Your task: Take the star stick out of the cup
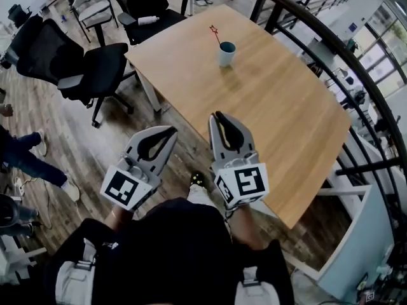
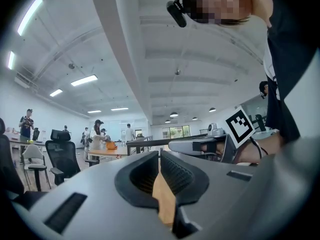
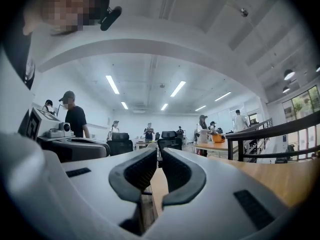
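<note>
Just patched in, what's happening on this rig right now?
A person holds a gripper in each hand, low by the near edge of the wooden table. The left gripper and right gripper both have their jaws together with nothing between them. The cup stands far across the table from both, and the star stick is in it, untouched. The stick has not been taken out yet.

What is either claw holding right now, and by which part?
Nothing. The left claw and right claw are both shut and empty. The star stick stands in the cup, far across the table, untouched.
</note>
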A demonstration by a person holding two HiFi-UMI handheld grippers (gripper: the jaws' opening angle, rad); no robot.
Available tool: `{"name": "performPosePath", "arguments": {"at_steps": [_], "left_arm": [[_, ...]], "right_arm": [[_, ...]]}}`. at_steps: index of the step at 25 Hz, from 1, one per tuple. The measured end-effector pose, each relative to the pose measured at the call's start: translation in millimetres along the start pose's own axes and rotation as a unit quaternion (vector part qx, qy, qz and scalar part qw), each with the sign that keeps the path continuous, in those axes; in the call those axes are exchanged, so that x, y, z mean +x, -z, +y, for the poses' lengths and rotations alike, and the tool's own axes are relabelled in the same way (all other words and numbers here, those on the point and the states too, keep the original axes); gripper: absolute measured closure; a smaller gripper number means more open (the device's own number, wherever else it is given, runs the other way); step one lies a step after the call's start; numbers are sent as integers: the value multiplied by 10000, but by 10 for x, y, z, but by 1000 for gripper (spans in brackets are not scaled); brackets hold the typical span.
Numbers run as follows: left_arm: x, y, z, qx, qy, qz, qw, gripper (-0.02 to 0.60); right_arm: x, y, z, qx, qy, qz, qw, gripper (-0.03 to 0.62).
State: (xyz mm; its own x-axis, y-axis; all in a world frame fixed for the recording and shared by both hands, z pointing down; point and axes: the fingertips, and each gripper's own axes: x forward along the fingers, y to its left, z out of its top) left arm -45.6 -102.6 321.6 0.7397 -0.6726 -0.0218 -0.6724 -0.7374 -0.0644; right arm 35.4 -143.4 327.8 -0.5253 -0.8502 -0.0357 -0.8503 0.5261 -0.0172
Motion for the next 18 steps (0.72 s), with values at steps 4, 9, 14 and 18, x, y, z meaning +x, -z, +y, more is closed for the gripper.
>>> {"name": "performPosePath", "arguments": {"at_steps": [4, 9, 14, 18], "left_arm": [[410, 44, 247, -36, -97, 53, 9999, 558], [809, 80, 483, -55, -193, 161, 9997, 558], [1173, 118, 683, -113, -290, 223, 9993, 558], [1499, 231, 765, -92, -307, 274, 9991, 558]], "right_arm": [[360, 54, -421, 13, -32, 63, 10000, 569], [657, 88, -782, 73, -98, 148, 9998, 569], [899, 129, -1108, 177, -125, 235, 9995, 569], [1042, 216, -1408, 324, -116, 238, 9991, 569]]}}
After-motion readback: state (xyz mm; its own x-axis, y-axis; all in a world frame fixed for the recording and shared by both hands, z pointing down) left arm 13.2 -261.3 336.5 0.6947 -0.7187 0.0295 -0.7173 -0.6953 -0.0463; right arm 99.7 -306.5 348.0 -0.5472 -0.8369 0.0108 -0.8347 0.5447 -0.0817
